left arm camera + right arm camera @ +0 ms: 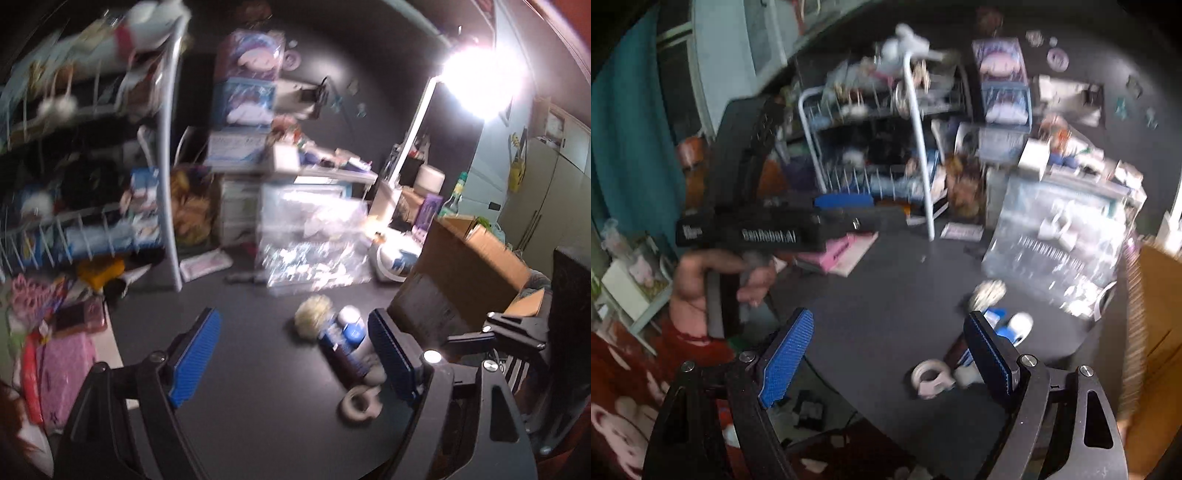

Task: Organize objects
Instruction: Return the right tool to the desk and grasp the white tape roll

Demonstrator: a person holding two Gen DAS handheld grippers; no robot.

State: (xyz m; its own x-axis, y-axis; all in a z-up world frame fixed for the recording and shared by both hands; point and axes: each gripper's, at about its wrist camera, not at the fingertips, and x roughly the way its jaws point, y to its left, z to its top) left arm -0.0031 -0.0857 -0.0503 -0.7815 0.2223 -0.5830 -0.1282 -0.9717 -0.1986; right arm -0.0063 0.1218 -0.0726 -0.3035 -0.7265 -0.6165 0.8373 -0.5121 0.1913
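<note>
A small cluster lies on the dark table: a pale fluffy ball (314, 318), a blue-and-white bottle (351, 325), a dark tube (341, 354) and a grey tape ring (360, 401). My left gripper (295, 354) is open and empty above the table, its right finger close beside the cluster. My right gripper (886, 356) is open and empty; the tape ring (929, 376), the bottle (1015, 326) and the fluffy ball (988, 291) lie just left of and beyond its right finger. The left gripper's body (775, 229), held in a hand, shows in the right wrist view.
A white wire rack (168, 155) full of items stands at the left. Clear plastic boxes (314, 236) and drawers sit behind the cluster. A cardboard box (469, 269) stands at the right. A bright lamp (480, 77) glares. Pink items (62, 362) lie at the table's left edge.
</note>
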